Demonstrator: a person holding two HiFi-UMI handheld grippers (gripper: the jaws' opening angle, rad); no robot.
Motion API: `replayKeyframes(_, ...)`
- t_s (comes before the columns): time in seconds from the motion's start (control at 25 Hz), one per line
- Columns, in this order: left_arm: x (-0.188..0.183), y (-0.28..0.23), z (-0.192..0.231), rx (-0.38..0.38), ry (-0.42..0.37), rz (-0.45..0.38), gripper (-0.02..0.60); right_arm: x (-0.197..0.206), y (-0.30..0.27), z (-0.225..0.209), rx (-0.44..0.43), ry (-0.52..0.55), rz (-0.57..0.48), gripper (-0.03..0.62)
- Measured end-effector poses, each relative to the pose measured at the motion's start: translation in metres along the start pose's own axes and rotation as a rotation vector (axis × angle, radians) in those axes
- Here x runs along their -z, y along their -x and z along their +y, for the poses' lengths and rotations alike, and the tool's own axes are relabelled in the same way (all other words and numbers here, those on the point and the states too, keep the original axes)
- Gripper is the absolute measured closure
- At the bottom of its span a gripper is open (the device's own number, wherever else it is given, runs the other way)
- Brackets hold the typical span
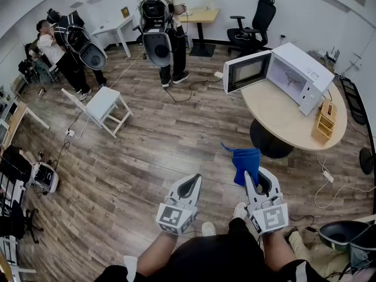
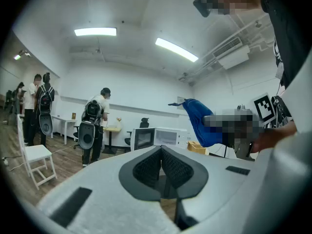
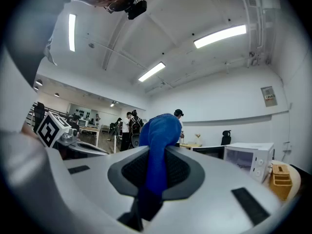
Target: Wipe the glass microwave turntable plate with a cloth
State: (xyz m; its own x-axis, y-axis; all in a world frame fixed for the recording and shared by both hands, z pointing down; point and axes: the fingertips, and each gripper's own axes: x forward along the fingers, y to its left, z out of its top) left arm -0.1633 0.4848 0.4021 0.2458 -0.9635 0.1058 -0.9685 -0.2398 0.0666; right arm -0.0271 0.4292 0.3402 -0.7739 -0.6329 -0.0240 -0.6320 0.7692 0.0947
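My right gripper (image 1: pixel 257 173) is shut on a blue cloth (image 1: pixel 245 161) that hangs out ahead of its jaws over the wooden floor. In the right gripper view the cloth (image 3: pixel 159 130) runs up between the pads of that gripper (image 3: pixel 157 152). My left gripper (image 1: pixel 194 180) is beside it, shut with nothing in it; its pads meet in the left gripper view (image 2: pixel 161 150). Both are held close to my body. A white microwave (image 1: pixel 294 72) stands on a round table (image 1: pixel 288 128) ahead to the right, its door (image 1: pixel 247 71) swung open. I cannot make out the glass plate.
A wooden box (image 1: pixel 324 122) sits on the table beside the microwave. A white stool (image 1: pixel 106 106) stands at the left, with cables across the floor. People carrying gear (image 1: pixel 157 31) stand at the back, near a black office chair (image 1: pixel 258 17).
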Motion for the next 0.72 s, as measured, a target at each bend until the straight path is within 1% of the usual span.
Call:
replayKeyframes(0.16,0.000,0.005,-0.002,0.001,-0.001,-0.002,0.577,0.001,0.003,0.004,0.003,0.002,-0.002,0.539)
replayKeyframes(0.32,-0.001,0.002,-0.005,0.006,0.000,0.000,0.577,0.001,0.005,-0.001,0.008,0.006,0.001,0.539)
replayKeyframes(0.44,-0.003,-0.006,-0.010,0.014,-0.007,0.002,0.575,-0.001,0.005,-0.011,0.015,0.000,-0.005,0.537)
replayKeyframes(0.6,-0.004,-0.019,-0.013,0.014,-0.014,0.005,0.575,-0.003,0.003,-0.026,0.017,-0.037,-0.037,0.528)
replayKeyframes(0.72,-0.005,-0.033,-0.015,0.013,-0.006,0.005,0.577,0.003,-0.001,-0.041,0.014,-0.051,-0.030,0.526)
